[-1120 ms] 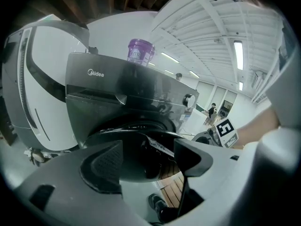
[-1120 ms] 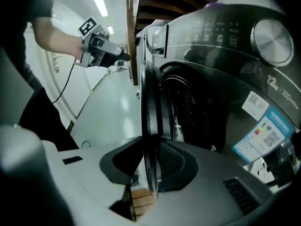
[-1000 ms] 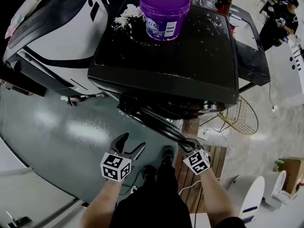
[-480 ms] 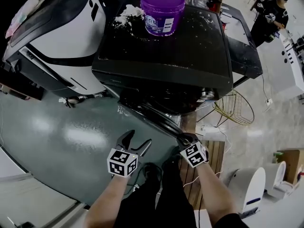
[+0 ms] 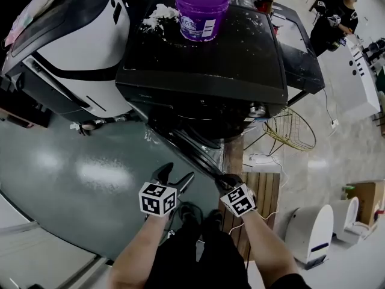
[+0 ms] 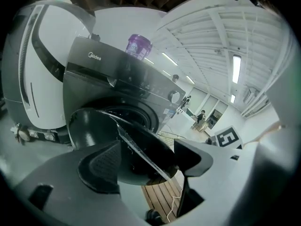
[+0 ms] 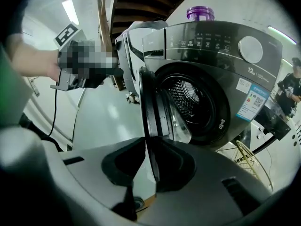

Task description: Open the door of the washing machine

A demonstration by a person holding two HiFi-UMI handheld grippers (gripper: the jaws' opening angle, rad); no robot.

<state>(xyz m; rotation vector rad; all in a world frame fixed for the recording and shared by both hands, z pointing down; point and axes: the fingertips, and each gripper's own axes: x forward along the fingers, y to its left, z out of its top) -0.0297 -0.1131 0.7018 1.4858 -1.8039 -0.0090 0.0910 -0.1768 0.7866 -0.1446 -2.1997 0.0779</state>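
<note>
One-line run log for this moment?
door: partly open | right gripper: jaws just closed further on door edge | left gripper: open, empty

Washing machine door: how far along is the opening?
Done: the door is unlatched and swung well off the front, the drum exposed. In hand: the right gripper pinches the door's edge, its jaws having just been closing on it; the left gripper is open, idle. Left: perhaps a wider swing, then release.
</note>
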